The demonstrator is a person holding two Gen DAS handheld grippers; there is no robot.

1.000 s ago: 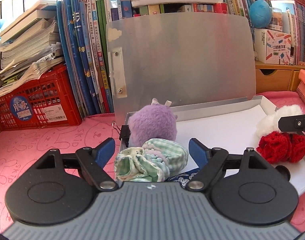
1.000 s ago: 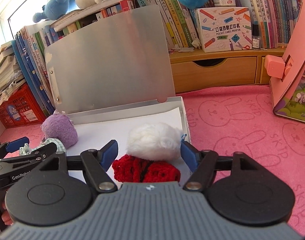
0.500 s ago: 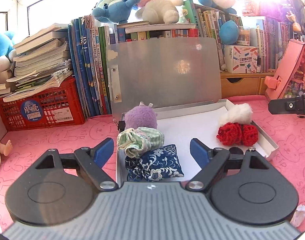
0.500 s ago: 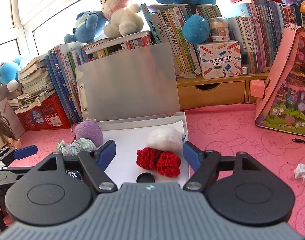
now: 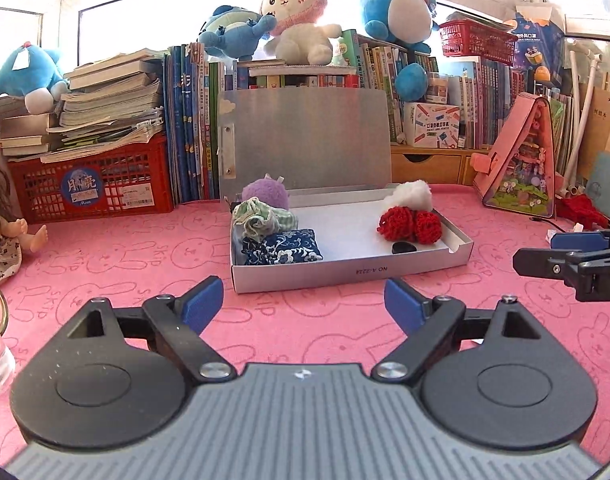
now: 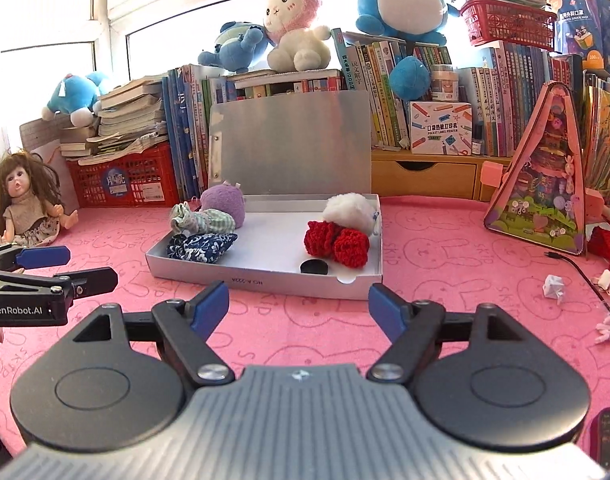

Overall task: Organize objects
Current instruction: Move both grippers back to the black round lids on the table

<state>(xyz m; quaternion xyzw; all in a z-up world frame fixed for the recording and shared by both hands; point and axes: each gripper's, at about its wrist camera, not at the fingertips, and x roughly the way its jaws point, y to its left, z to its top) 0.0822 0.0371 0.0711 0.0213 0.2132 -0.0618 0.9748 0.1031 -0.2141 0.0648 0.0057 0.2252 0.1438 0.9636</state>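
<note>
Far left on the pink worktop sits a doll, leaning by the red crate stacked with books. The left hand-held gripper hovers low over the mat, its blue pads spread wide with nothing between them; in the right wrist view the same tool pokes in from the left edge. Straight ahead lies the silver box, lid propped upright against the row of books. Along its left wall, back to front: a purple plush in the far corner, a green checked pouch touching it, and a blue floral pouch in the near corner. Across a bare white stretch, the right side holds a white fluffy ball at the back, a red crocheted piece pressed against its front, and a small black disc just beside the near wall. The right hand-held gripper also hangs short of the box, fingers wide apart and holding nothing. Further right stands a pink triangular toy house, with paper scraps and a black cable scattered near it
</note>
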